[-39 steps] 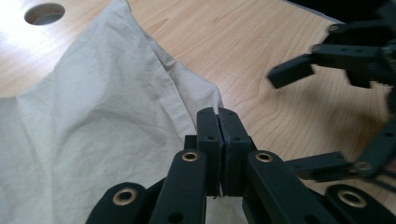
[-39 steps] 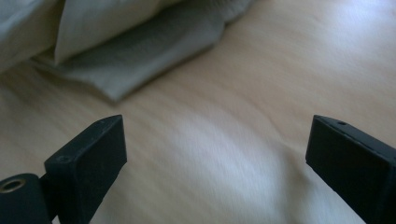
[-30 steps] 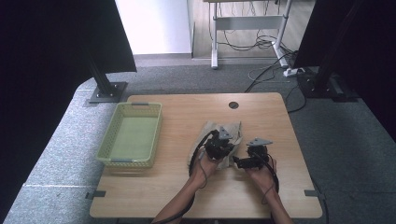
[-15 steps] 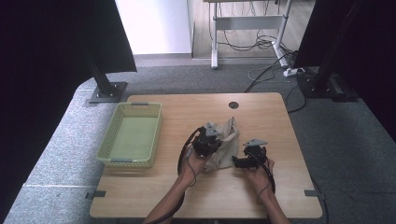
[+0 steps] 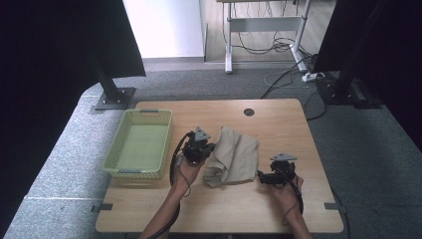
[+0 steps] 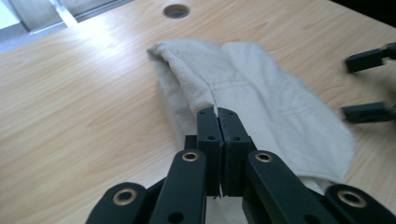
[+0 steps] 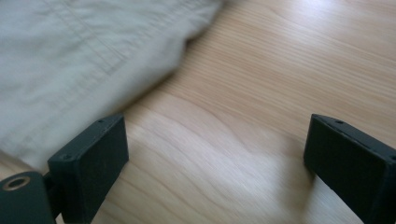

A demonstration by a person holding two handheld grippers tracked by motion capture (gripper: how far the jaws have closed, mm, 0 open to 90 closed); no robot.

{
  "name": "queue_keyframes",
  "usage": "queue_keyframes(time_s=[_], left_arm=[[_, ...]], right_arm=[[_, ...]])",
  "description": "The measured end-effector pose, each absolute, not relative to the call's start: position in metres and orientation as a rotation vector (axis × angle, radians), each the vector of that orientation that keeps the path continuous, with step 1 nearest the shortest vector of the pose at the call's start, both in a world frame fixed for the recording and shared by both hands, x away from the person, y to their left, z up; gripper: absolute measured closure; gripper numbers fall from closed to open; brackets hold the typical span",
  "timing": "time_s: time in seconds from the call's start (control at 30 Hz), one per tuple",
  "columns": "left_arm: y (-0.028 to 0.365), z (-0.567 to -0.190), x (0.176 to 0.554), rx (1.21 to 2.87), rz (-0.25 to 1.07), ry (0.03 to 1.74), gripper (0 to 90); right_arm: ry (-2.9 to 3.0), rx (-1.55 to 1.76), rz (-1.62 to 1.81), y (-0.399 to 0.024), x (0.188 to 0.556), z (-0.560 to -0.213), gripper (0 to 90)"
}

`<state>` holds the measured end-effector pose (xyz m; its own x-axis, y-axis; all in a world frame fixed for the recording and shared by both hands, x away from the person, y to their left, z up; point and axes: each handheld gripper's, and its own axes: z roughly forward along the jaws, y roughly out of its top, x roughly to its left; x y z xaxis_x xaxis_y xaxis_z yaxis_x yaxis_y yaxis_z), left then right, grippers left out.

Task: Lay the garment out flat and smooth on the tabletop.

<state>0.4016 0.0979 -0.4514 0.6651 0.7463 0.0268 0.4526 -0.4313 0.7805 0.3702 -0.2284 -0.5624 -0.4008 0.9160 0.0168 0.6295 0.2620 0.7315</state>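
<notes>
Your left tool (image 5: 208, 148) has its jaws pressed together on a fold of the beige cloth (image 5: 234, 162); in the left gripper view the two black pads meet with a thin edge of the fabric (image 6: 261, 98) caught between them, and that fold stands up in a ridge running away from the tips (image 6: 217, 113). The cloth lies crumpled near the middle of the wooden counter (image 5: 278, 124), between your two hands, with its left edge at your left tool and its lower right corner close to your right tool (image 5: 260, 176). Your right tool rests low over the bare wood with its jaws spread wide and nothing between them; in the right gripper view the cloth (image 7: 70, 60) lies just beyond the left-hand pad, apart from it, and plain counter (image 7: 243, 102) shows between the two pads. A pale green basket (image 5: 140, 144) sits on the counter's left side, just beside your left hand (image 5: 189, 167). A round cable hole (image 5: 248, 112) sits near the counter's far edge, beyond the cloth.
</notes>
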Motion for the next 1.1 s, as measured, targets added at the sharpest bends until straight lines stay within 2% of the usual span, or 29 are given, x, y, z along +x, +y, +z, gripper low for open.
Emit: queue_keyframes(time_s=[0.37,0.53,0.63,0.73,1.07,1.1], left_arm=[[0.133,-0.463,0.402,2.063,0.479,1.009,88.0],[0.139,-0.467,0.401,2.060,0.476,1.025,88.0],[0.143,-0.469,0.400,2.060,0.478,1.034,88.0],[0.149,-0.470,0.401,2.054,0.482,1.052,88.0],[0.160,-0.468,0.399,2.034,0.497,1.075,88.0],[0.170,-0.467,0.395,2.017,0.506,1.090,88.0]], right_arm=[[2.140,1.411,0.940,-0.238,0.367,-0.561,5.9],[2.178,1.300,1.053,-0.204,0.379,-0.553,4.0],[2.210,1.287,0.966,-0.191,0.391,-0.561,3.2],[2.207,1.310,0.984,-0.194,0.392,-0.562,5.8],[2.153,1.375,0.959,-0.214,0.382,-0.562,6.0],[2.153,1.375,0.959,-0.214,0.382,-0.562,6.0]])
